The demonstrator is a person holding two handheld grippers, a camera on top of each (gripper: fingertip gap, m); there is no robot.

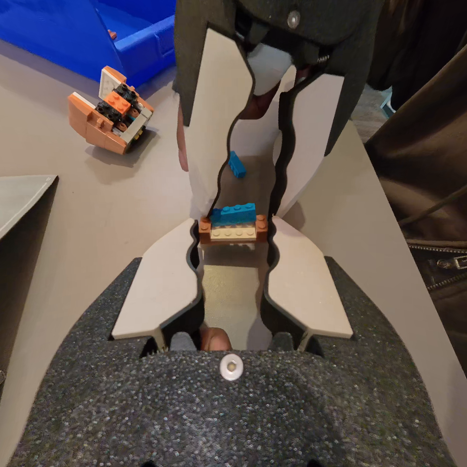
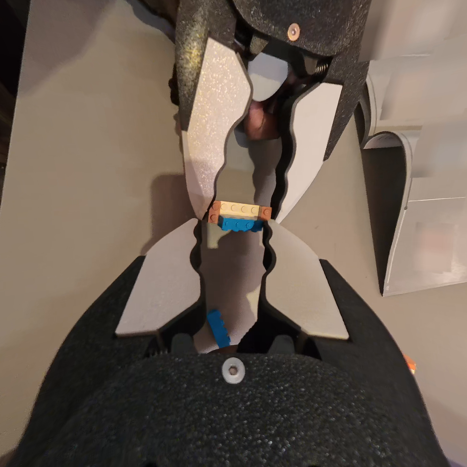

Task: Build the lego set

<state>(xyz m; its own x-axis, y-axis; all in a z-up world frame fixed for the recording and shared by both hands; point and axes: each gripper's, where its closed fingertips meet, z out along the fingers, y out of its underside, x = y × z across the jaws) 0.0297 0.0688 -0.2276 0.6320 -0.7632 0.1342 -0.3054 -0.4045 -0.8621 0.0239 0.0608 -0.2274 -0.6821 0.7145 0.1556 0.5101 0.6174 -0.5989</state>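
The left gripper (image 1: 233, 228) and the right gripper (image 2: 232, 223) meet tip to tip above the grey table (image 1: 126, 202), and both are closed on the same small assembly (image 1: 233, 228). Each one clamps its brown ends. Its long axis runs across, from one finger to the other. On it, the blue brick (image 1: 233, 214) sits tilted. A loose blue brick (image 1: 237, 164) lies on the table beyond it. The bigger orange model (image 1: 108, 113) rests far to the left, near the blue bin (image 1: 75, 38).

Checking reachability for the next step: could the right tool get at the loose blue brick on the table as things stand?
Probably not yet: the right tool is shut on the small brick assembly. The loose blue brick lies bare on the table beneath it.
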